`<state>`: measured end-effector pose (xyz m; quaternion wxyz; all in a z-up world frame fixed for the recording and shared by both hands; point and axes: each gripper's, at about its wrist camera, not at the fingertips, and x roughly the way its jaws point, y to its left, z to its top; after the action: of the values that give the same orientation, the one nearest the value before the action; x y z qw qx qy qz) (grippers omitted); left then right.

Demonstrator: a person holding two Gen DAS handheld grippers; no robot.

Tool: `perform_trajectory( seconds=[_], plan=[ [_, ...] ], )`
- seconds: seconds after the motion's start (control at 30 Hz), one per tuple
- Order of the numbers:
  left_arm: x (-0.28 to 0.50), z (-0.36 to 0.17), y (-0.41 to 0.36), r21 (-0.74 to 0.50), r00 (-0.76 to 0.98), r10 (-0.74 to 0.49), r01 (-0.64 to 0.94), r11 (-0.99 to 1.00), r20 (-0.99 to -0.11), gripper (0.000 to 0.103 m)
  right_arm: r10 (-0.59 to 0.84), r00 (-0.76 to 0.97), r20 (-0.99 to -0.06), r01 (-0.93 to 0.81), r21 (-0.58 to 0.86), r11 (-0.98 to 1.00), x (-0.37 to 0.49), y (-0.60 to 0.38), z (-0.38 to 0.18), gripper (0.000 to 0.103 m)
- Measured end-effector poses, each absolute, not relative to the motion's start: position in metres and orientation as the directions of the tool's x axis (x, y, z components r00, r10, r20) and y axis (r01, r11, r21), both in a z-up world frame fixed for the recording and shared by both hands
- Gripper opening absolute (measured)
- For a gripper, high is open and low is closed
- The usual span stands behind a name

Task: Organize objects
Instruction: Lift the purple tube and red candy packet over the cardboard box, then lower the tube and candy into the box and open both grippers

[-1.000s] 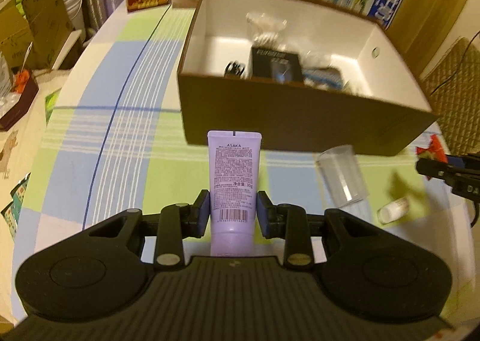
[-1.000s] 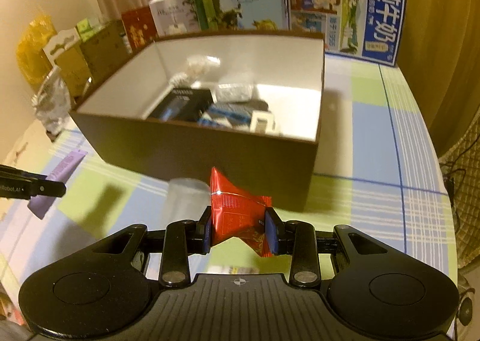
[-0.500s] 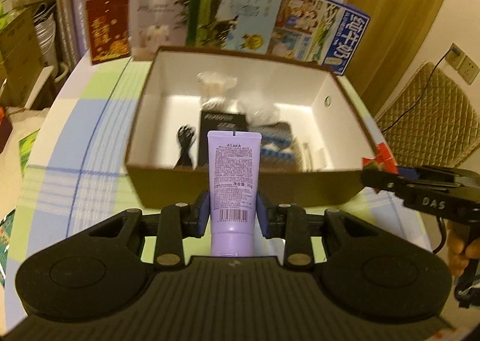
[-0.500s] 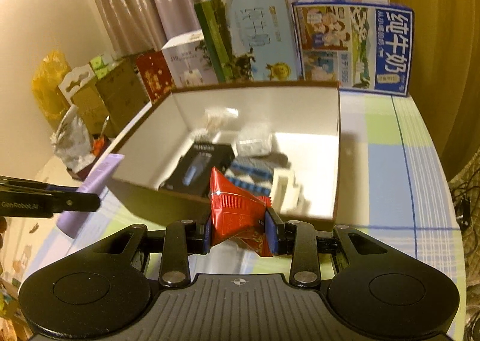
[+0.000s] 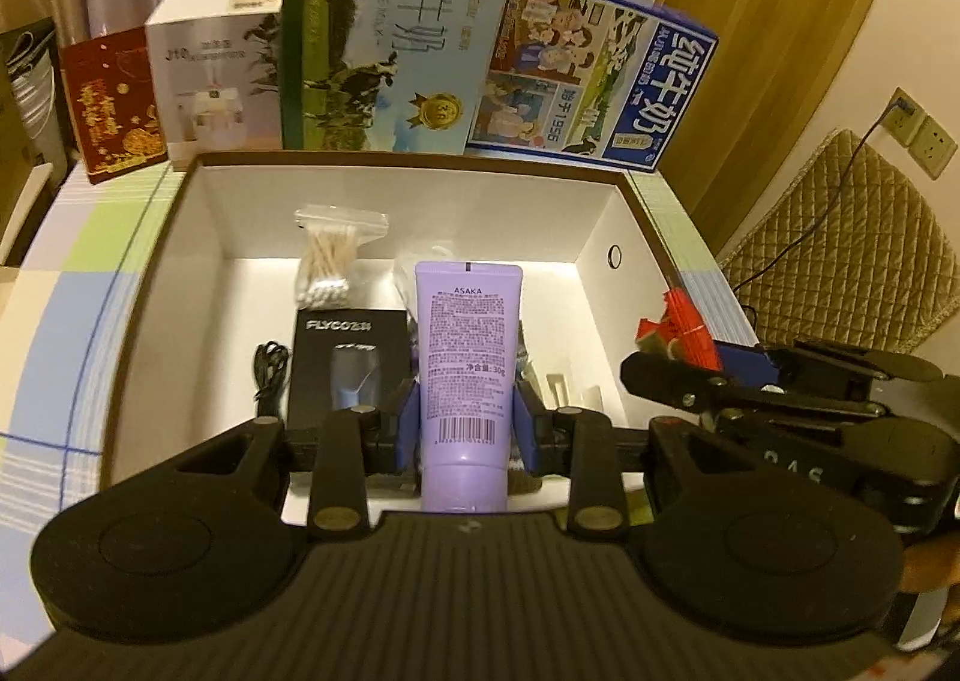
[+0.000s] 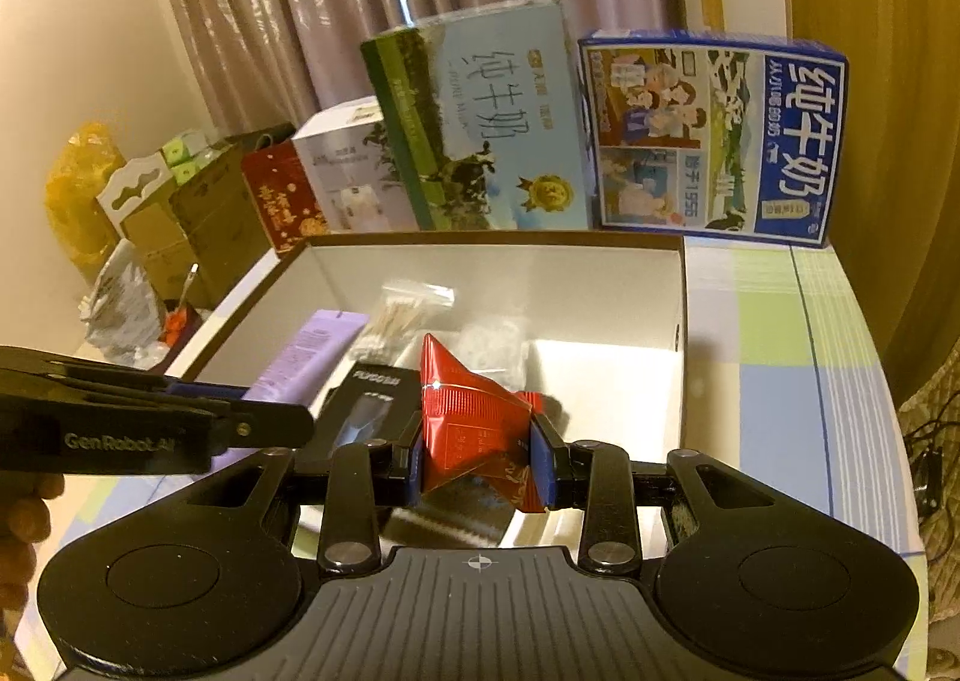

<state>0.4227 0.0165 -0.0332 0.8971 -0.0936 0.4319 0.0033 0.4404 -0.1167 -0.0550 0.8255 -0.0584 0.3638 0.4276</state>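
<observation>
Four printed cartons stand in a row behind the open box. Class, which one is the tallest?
The green-and-pale-blue milk carton, second from the right in the left wrist view. Its top rises above the white carton, the small red one and the blue one.

A lilac tube (image 5: 468, 357) with printed text and a barcode is held upright over the open brown box (image 5: 606, 174), white inside. A crumpled red foil packet (image 6: 474, 429) is held above the same box, over its near edge
</observation>
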Motion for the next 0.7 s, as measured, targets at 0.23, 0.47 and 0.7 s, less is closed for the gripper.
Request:
perform_trajectory(
  seconds=[0.23, 0.47, 0.7],
  plan=[
    [0.462, -0.059, 0.015, -0.173, 0.587, -0.082, -0.102, 0.980, -0.806, 0.028, 0.634, 0.369, -0.680, -0.730, 0.211, 0.650, 0.470, -0.106, -0.072, 0.032],
    [0.489, -0.080, 0.012, -0.181, 0.555, -0.093, -0.106, 0.978, -0.827, 0.028, 0.610, 0.367, -0.702, -0.720, 0.201, 0.665, 0.490, -0.099, -0.085, 0.032],
    [0.507, -0.096, 0.011, -0.175, 0.527, -0.093, -0.108, 0.979, -0.845, 0.028, 0.593, 0.373, -0.713, -0.715, 0.186, 0.674, 0.503, -0.093, -0.091, 0.032]
  ],
)
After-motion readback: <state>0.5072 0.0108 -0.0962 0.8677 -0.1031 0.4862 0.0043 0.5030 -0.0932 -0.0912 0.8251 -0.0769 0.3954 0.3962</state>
